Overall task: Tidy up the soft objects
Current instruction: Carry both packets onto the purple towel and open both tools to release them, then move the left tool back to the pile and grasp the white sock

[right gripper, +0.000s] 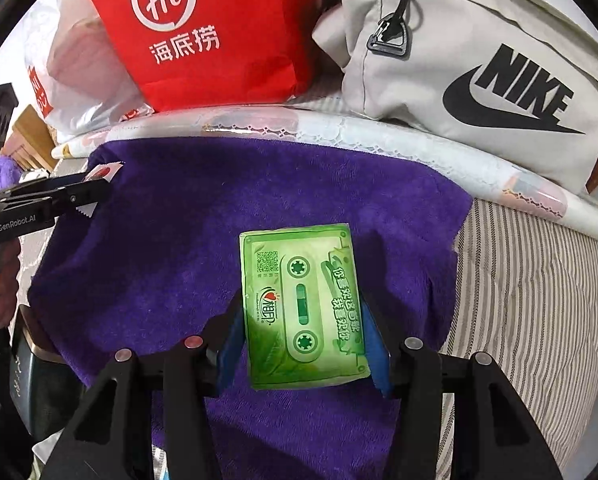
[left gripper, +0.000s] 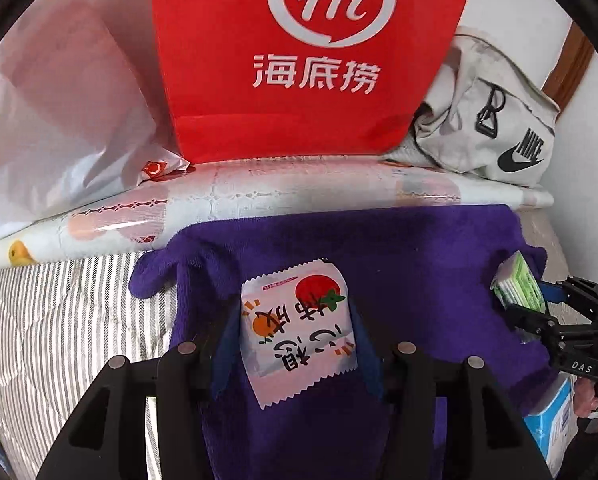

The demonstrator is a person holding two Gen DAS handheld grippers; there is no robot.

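**Both grippers hold tissue packs above a purple towel**

The left gripper reaches forward over a deep purple terry towel, its blue-padded jaws closed narrowly on a pink-and-white plastic tissue pack printed with a red tomato and an orange. The right gripper is level beside it, over the same towel, its jaws clamped on the long sides of a flat green tissue pack printed like a cassette tape. In each wrist view the other gripper enters from the side, with part of a bare hand gripping its handle at the picture's edge.

The towel lies on a grey-and-white striped quilted mattress. Along the towel's far edge runs a white glossy sheet with lace-pattern print and fruit pictures. Behind it stand a big red paper bag with a white "Hi" logo and Chinese characters, a translucent white plastic bag to its left, and a pale grey fabric Nike bag with a black clip to its right.

A light blue carton sits at the towel's near right corner, cut off by the edge. The underside of both packs is hidden, and the red bag's top is out of view.
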